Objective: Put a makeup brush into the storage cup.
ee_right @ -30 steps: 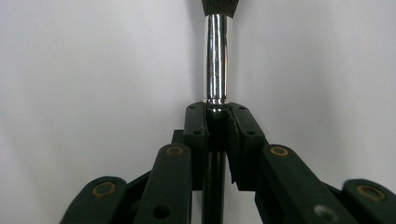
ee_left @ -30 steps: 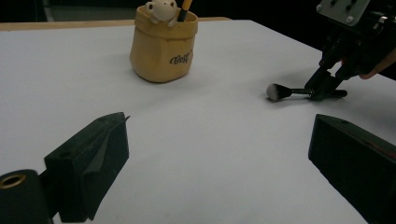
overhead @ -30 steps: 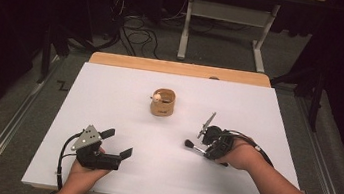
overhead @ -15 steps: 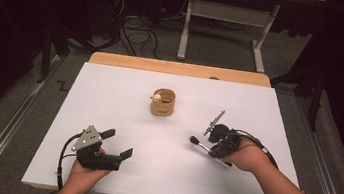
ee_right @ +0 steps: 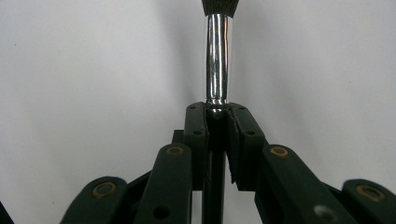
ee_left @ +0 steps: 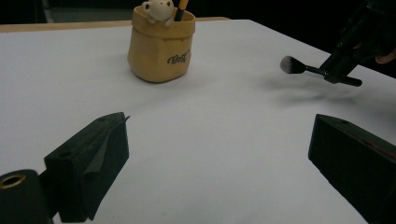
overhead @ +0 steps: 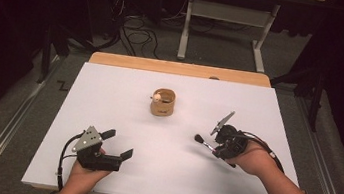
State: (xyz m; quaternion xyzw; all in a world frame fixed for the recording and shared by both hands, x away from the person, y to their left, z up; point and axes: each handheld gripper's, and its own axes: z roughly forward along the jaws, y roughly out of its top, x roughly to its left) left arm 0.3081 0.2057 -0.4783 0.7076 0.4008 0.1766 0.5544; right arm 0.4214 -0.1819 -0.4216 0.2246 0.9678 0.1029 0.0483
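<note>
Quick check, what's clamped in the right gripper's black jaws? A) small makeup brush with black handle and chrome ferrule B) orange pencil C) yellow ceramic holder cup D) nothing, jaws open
A: the right gripper has its jaws shut on the small makeup brush with black handle and chrome ferrule, bristle tip pointing away, held above the white table.

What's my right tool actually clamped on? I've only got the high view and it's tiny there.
Observer: The right tool is shut on a makeup brush, gripping just below its chrome ferrule.
Operator: And that yellow cup, anything in it?
Observer: The yellow cup holds a small white animal figure at its rim and an orange stick beside it.
Operator: Left tool?
Observer: The left tool is open, with nothing between its jaws.
</note>
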